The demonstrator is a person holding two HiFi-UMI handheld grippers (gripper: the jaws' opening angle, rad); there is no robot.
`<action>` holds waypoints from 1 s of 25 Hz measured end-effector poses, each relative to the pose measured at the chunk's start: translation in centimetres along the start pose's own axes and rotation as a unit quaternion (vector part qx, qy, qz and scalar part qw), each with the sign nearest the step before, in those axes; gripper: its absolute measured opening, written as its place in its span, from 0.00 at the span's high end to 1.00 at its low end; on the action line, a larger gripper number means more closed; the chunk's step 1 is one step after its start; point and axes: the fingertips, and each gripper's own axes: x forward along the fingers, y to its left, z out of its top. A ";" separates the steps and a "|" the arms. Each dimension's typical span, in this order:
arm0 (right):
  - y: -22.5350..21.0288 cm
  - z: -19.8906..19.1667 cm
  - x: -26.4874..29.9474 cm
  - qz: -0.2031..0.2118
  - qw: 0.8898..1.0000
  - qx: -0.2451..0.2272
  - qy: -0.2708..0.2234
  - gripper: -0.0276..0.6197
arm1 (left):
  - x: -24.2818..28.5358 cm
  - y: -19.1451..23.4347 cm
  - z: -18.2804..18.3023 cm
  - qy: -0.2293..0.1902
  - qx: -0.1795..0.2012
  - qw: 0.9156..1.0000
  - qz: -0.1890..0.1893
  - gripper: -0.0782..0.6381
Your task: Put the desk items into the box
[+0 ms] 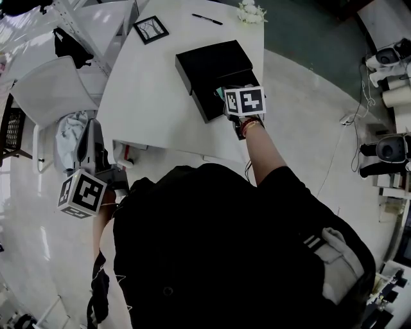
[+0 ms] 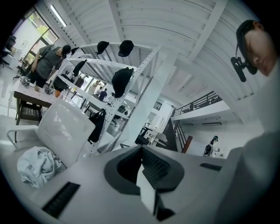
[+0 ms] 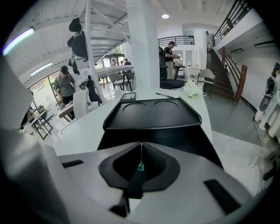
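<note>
Black box (image 1: 210, 65) — right tongs (image 3: 141, 147) closed over it.

Box (image 1: 212, 67): plain black, lid included. Table (image 1: 154, 109): white. Picture frame (image 1: 151, 29): black border, pale middle with dark lines. Pen (image 1: 207, 19): black. Flowers (image 1: 252, 13): white. Chair (image 1: 48, 90): white. Cloth (image 1: 70, 132): grey. Marker cube (image 1: 244, 101): black squares on white. Right gripper (image 3: 141, 151): pale grey shell, dark ribbed pads, teal sliver (image 3: 140, 166) between.
</note>
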 end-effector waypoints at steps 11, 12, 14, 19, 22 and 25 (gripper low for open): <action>0.2 -0.9 0.9 0.007 1.000 -0.003 0.022 0.94 | -0.7 0.2 0.2 -0.005 0.004 1.000 0.008 0.88; 0.3 -1.0 0.9 0.008 1.000 -0.007 0.026 0.94 | -0.7 0.2 0.2 -0.006 0.003 1.000 0.009 0.88; 0.5 -1.3 1.1 0.011 0.999 -0.014 0.035 0.94 | -0.8 0.3 0.3 -0.007 0.003 1.000 0.010 0.88; 0.9 -1.7 1.4 0.011 0.998 -0.029 0.048 0.94 | -1.0 0.7 0.4 -0.010 0.002 1.000 0.012 0.88; 1.0 -1.7 1.5 0.008 0.998 -0.036 0.053 0.94 | -1.1 0.8 0.4 -0.010 0.001 1.000 0.013 0.88; 1.0 -1.7 1.6 0.006 0.998 -0.039 0.055 0.94 | -1.1 0.8 0.4 -0.010 0.000 1.000 0.012 0.88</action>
